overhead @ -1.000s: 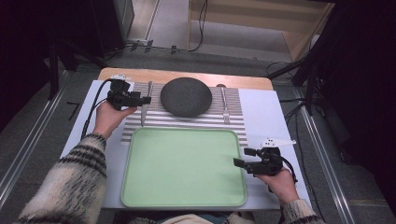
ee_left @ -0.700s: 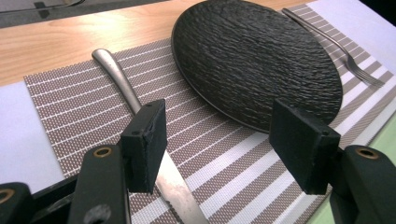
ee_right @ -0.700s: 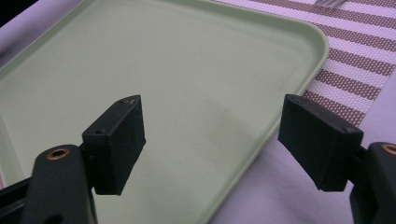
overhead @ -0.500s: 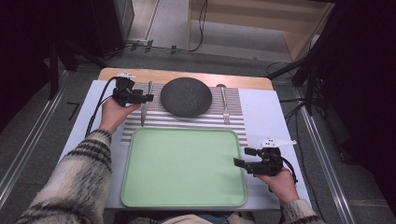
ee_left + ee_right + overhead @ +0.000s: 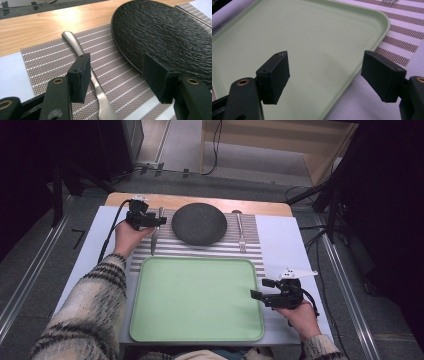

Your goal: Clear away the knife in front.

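Knife [image 5: 96,85] lies between our left claw's [image 5: 120,75] wide-apart, just-closing jaws, ungripped, at upper left of the high view; right claw [image 5: 329,75] gapes, holding nothing, over the green tray [image 5: 317,37]

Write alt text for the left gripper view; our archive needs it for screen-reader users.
The left gripper's two black fingers stand open over a metal knife, not touching it. It lies on a brown striped placemat beside a dark textured plate.

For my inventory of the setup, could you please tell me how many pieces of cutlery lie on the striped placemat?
2: a knife left of the black plate, a fork to its right. None looks hidden.
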A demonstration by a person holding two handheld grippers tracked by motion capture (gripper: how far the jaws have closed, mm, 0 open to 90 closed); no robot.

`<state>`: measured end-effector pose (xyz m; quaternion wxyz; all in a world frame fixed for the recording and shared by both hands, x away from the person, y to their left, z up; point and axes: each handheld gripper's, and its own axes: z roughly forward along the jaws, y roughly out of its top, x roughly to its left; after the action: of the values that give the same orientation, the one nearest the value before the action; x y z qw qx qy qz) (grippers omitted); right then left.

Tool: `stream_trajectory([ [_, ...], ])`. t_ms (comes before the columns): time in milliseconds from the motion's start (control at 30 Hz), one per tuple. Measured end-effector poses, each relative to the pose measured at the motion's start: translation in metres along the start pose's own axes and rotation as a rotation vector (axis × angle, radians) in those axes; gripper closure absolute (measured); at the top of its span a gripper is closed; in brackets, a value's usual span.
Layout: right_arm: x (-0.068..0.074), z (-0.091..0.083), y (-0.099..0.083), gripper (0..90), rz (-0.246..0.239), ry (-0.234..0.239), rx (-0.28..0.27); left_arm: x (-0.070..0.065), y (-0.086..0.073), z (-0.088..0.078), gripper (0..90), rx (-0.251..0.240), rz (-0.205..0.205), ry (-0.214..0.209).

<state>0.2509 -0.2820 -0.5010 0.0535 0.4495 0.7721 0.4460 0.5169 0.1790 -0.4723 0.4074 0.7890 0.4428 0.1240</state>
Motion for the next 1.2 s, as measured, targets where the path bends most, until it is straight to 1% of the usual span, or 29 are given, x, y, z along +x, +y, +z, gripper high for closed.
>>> stream_trajectory([
  [100,0.0,0.0,0.0,20.9,-0.001,-0.002,0.001,0.001,0.0,0.005,40.5,0.015,-0.003,0.014],
  [133,0.0,0.0,0.0,20.9,0.0,-0.001,0.001,0.002,0.0,0.006,41.0,0.027,-0.006,0.017],
  [267,0.0,0.0,0.0,20.9,0.002,-0.001,0.002,0.003,-0.002,0.009,44.4,0.06,-0.031,0.03],
  [300,0.0,0.0,0.0,20.9,0.002,-0.001,0.002,0.003,-0.002,0.01,45.0,0.068,-0.035,0.044],
  [400,0.0,0.0,0.0,20.9,0.001,-0.001,0.003,0.003,-0.004,0.012,48.2,0.097,-0.042,0.064],
  [500,0.0,0.0,0.0,20.9,0.0,-0.001,0.003,0.002,-0.005,0.015,50.7,0.124,-0.058,0.073],
  [533,0.0,0.001,0.0,20.9,0.0,-0.001,0.003,0.001,-0.005,0.016,50.9,0.131,-0.06,0.086],
  [567,-0.001,0.001,0.0,20.9,0.0,-0.002,0.004,0.001,-0.006,0.017,51.1,0.132,-0.066,0.087],
  [700,0.0,0.001,0.0,20.9,0.002,-0.002,0.007,0.001,-0.007,0.019,54.3,0.147,-0.077,0.119],
  [833,-0.001,0.001,0.0,20.9,0.002,-0.004,0.007,-0.001,-0.008,0.022,60.1,0.16,-0.064,0.143],
  [933,0.0,0.001,0.0,20.9,0.002,-0.003,0.007,-0.003,-0.008,0.024,63.3,0.161,-0.073,0.156],
  [1000,-0.001,0.001,0.0,20.9,0.0,-0.003,0.008,-0.003,-0.009,0.025,66.4,0.165,-0.076,0.157],
  [1033,0.0,0.001,0.0,20.9,0.0,-0.003,0.008,-0.003,-0.009,0.025,66.8,0.171,-0.072,0.166],
  [1067,0.0,0.001,0.0,20.9,0.0,-0.003,0.007,-0.003,-0.01,0.026,69.5,0.171,-0.068,0.17],
  [1200,-0.001,0.001,0.0,20.9,-0.002,-0.004,0.007,-0.004,-0.011,0.028,70.4,0.162,-0.085,0.173],
])
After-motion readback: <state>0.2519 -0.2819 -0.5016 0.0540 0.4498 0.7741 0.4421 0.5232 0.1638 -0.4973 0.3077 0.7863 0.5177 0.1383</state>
